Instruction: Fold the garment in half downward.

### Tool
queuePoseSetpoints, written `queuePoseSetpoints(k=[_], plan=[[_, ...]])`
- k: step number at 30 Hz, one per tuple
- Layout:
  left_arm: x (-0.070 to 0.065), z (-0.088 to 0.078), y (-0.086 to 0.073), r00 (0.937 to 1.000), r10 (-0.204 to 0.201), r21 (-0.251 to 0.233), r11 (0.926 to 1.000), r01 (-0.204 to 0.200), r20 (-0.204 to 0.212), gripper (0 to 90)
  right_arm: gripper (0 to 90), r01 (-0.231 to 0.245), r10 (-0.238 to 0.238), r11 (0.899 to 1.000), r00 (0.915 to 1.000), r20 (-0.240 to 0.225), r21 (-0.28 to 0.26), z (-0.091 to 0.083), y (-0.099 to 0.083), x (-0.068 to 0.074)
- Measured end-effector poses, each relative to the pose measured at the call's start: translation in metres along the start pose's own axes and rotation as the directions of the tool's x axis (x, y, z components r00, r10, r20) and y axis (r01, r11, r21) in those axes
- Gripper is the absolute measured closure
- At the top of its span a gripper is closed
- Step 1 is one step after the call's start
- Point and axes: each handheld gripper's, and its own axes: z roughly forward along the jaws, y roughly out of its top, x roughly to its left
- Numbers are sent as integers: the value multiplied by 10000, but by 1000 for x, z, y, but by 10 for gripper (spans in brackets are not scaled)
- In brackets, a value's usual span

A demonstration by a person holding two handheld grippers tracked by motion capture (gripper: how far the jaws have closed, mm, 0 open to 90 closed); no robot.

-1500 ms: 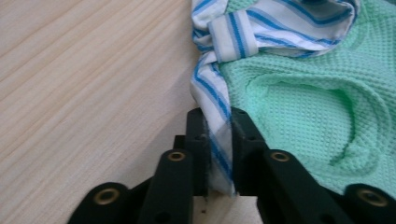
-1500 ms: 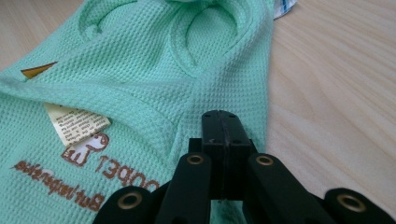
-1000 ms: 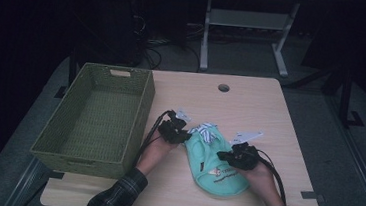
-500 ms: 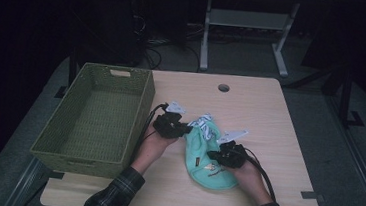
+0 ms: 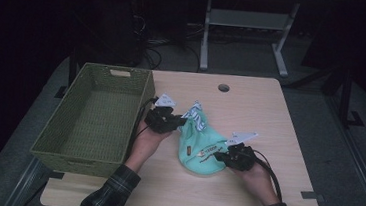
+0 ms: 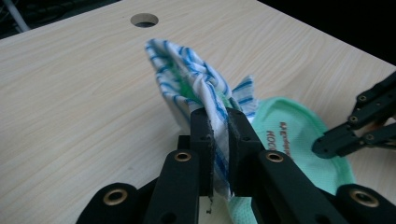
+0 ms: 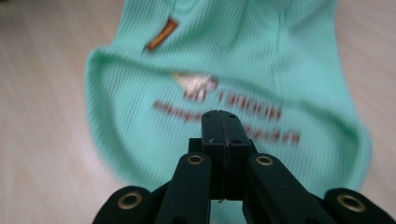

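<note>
- The left gripper [image 6: 219, 135] has its jaws pressed together on a bunched fold of blue-and-white striped cloth [image 6: 196, 84]; only the thickness of the fabric keeps the pads apart.
- In the left gripper view that fold stands up from the jaws, raised off the table [image 6: 70, 116], with the round cable hole [image 6: 144, 20] beyond it near the far edge.
- From the high view the left gripper [image 5: 176, 123] sits just off the right wall of the basket [image 5: 89, 120], and the striped cloth [image 5: 196, 116] rises at the far end of the green garment [image 5: 201, 152].
- The green garment lies on the table [image 5: 270, 115] around the middle of its width, nearer the front edge than the far one, with printed lettering on its upper face.
- The right gripper [image 7: 220, 122] has its jaws fully closed, pad against pad; nothing can be seen between them.
- In the right gripper view the tips hang over the green garment [image 7: 224, 56], close to the lettering; whether they touch the fabric cannot be told.
- From the high view the right gripper [image 5: 220, 156] is at the garment's right front side, tips pointing left over it.
- The basket stands along the table's left edge.
</note>
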Motion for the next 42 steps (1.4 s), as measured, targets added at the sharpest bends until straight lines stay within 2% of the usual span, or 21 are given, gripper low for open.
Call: queuePoseSetpoints(k=[2, 4, 5, 7, 9, 14, 18, 20, 22, 23, 24, 25, 26, 27, 28, 32, 34, 36, 37, 42], plan=[[-2, 0, 1, 9999, 125, 32, 9999, -126, 97, 823, 899, -44, 44, 10000, 10000, 7, 25, -8, -9, 2], [-3, 1, 1, 9998, 83, -21, 10000, -83, 154, 822, 899, -82, 82, 9999, 10000, 1, 137, -11, -15, 2], [-6, 2, 1, 9993, 178, 20, 9998, -179, 319, 822, 899, -109, 110, 9998, 9999, -22, 190, -13, -19, 2], [-8, 3, 1, 9991, 164, 6, 9999, -164, 394, 822, 899, -159, 159, 9997, 9999, -39, 174, -14, -21, 1], [-13, 4, 2, 9977, 331, 12, 9994, -333, 591, 822, 899, -198, 200, 9992, 9998, -50, 360, -12, -26, -2], [-22, 6, 4, 9938, 551, 10, 9985, -554, 964, 822, 899, -315, 320, 9987, 9994, -125, 388, -11, -25, -3], [-31, 10, 4, 9866, 827, 100, 9963, -849, 1403, 821, 900, -350, 356, 9986, 9993, -149, 405, -10, -25, -3], [-37, 13, 3, 9801, 1153, 224, 9925, -1204, 1614, 822, 899, -338, 343, 9987, 9993, -138, 391, -10, -25, -4], [-39, 14, 2, 9785, 1161, 274, 9921, -1225, 1702, 822, 899, -300, 306, 9988, 9994, -138, 382, -10, -25, -4], [-42, 16, 0, 9738, 1254, 427, 9898, -1358, 1896, 821, 899, -284, 290, 9989, 9995, -145, 373, -10, -25, -4], [-42, 16, 0, 9738, 1254, 427, 9898, -1358, 1896, 822, 900, -274, 280, 9989, 9995, -141, 374, -10, -25, -4], [-44, 19, -3, 9701, 1344, 510, 9877, -1475, 2021, 822, 900, -272, 278, 9989, 9995, -145, 378, -10, -25, -4], [-44, 19, -3, 9701, 1344, 510, 9877, -1475, 2021, 821, 900, -272, 278, 9989, 9995, -145, 378, -10, -25, -4], [-46, 21, -5, 9661, 1365, 680, 9856, -1547, 2192, 821, 899, -327, 332, 9987, 9994, -124, 402, -11, -25, -4], [-46, 21, -5, 9661, 1365, 680, 9856, -1547, 2192, 821, 899, -327, 332, 9987, 9994, -124, 402, -11, -25, -4], [-51, 26, -13, 9547, 1556, 992, 9776, -1857, 2538, 820, 899, -292, 295, 9990, 9995, -76, 344, -13, -25, -6], [-53, 29, -18, 9510, 1479, 1085, 9771, -1829, 2714, 820, 899, -345, 347, 9989, 9994, -69, 310, -15, -24, -7], [-56, 33, -21, 9464, 1518, 1245, 9732, -1935, 2850, 820, 899, -367, 368, 9990, 9993, -26, 259, -17, -25, -9], [-57, 36, -24, 9421, 1634, 1360, 9681, -2102, 2928, 818, 899, -362, 362, 9992, 9993, 14, 192, -18, -25, -11], [-60, 39, -26, 9410, 1673, 1438, 9656, -2167, 2942, 763, 899, -396, 395, 9992, 9992, 93, 104, -21, -24, -14]])
